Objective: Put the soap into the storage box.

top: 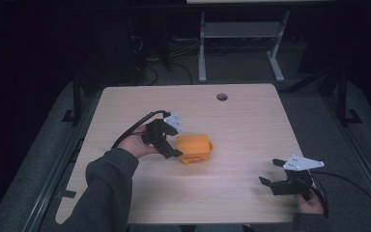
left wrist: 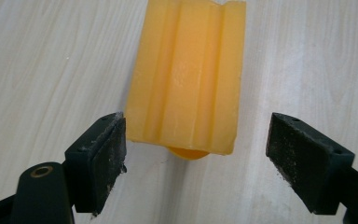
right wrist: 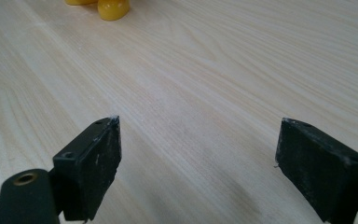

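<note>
Between the spread fingers of the left gripper point(left wrist: 196, 154) lies an orange ridged block point(left wrist: 186, 74), lengthwise and pointing away from the camera that rides on that gripper. The jaws stand wide. The left finger point(left wrist: 102, 158) sits just beside the block's near corner, close enough that touch cannot be ruled out, while the right finger point(left wrist: 307, 158) is well apart from the block's other side. Nothing is clamped. A rounded orange piece point(left wrist: 189, 153) peeks out from under the block's near end, so the block seems to rest on something of the same colour rather than flat on the wooden table point(left wrist: 42, 60).

From above, the left gripper point(top: 174, 145) meets the block point(top: 194, 146) from the left near the table's middle, a hand point(top: 137, 144) in a grey sleeve point(top: 107, 186) behind it. That placement suggests the jaws are lined up to straddle the block's width, and would need to shift sideways to centre it.

Near the table's right front corner, the right gripper point(top: 269, 173) waits well apart from the block, its jaws also wide with bare wood between its fingers point(right wrist: 93, 163). Far beyond those fingers, orange shapes point(right wrist: 113, 8) show. It looks parked, leaving the left side room to work.
</note>
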Available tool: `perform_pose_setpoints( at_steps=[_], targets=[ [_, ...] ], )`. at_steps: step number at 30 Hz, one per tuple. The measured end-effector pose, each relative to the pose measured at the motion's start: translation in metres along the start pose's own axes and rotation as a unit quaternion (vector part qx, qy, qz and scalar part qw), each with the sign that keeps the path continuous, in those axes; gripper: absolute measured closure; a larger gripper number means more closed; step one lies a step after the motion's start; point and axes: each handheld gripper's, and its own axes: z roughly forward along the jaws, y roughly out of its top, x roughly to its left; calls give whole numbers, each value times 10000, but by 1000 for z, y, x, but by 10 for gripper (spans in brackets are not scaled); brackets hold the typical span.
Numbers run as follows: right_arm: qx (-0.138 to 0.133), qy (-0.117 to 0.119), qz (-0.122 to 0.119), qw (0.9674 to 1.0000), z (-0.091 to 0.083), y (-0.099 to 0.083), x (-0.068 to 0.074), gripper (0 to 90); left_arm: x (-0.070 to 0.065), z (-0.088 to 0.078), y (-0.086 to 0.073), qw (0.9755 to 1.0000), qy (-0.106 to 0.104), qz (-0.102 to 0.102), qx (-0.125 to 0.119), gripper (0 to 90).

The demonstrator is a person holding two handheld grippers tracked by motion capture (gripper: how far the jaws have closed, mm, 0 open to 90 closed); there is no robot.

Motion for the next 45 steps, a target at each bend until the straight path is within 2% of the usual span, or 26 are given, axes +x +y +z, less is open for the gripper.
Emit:
perform_pose_setpoints(
  at_steps=[4, 7, 16, 20, 22, 26, 31, 32, 41, 43, 44, 45],
  targets=[
    [10, 1, -3, 10000, 0, 0, 0, 137, -2, -2, -4, 10000, 32, -13, 77, 190],
    [18, 1, -12, 10000, 0, 0, 0, 137, -5, -5, -8, 10000, 63, -11, 10, 193],
    [23, -15, -5, 10000, 1, 0, 1, 137, -8, -6, -24, 9998, 38, -177, -52, 196],
    [29, -27, 1, 10000, 0, 0, 1, 137, -10, -7, -28, 9998, 38, -184, -93, 195],
    [28, -29, 2, 10000, 0, 0, 1, 137, -11, -7, -29, 9999, 70, -147, 3, 193],
    [29, -32, 0, 10000, 0, 0, 1, 137, -15, -10, -29, 9999, 135, -68, 1, 194],
    [37, -49, 19, 10000, 0, 0, 0, 137, -19, -12, -36, 9996, 165, -166, -131, 195],
    [28, -60, -9, 10000, 0, 0, 0, 137, -19, -13, -37, 9997, 175, -114, -93, 195],
    [69, -51, 1, 10000, 1, 0, 1, 137, -26, -14, -49, 9994, 175, -209, -212, 195],
    [62, -58, -14, 10000, 1, 0, 0, 136, -27, -13, -52, 9993, 189, -214, -221, 195],
    [54, -62, -6, 10000, 1, 0, 0, 137, -27, -13, -53, 9995, 171, -201, -151, 195],
    [44, -62, -3, 10000, 1, 0, 0, 137, -28, -12, -54, 9993, 185, -259, -205, 195]
  ],
)
